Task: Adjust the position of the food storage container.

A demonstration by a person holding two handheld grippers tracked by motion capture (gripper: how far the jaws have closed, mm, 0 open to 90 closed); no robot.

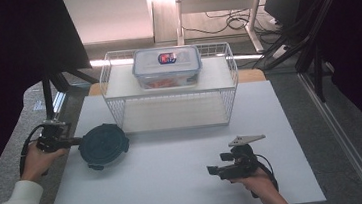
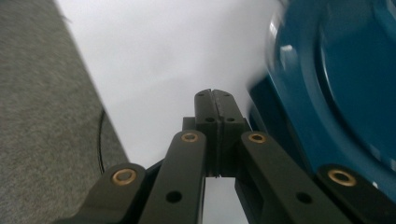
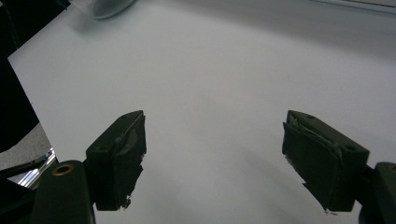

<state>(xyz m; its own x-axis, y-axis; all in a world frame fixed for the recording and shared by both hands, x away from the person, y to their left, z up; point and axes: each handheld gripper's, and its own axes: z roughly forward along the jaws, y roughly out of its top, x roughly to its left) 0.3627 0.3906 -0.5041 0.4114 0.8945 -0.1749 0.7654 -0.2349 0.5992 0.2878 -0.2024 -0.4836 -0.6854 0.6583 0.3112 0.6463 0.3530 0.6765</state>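
Left gripper (image 1: 75,141), jaws together, apparently nudges the round blue lid (image 1: 103,145); right gripper (image 1: 210,170) waits, jaws apart.

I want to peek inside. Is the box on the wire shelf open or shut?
Shut. The clear box on the wire shelf has its lid on, flat across its top.

The dark blue round lid (image 1: 103,145) lies flat on the white table (image 1: 176,173), near its left edge and just in front of the left corner of the wire rack (image 1: 169,85). It has raised concentric rings on top and small locking tabs standing out around its rim. Seen close in the left gripper view, the lid (image 2: 336,88) is glossy, with its edge just off the table.
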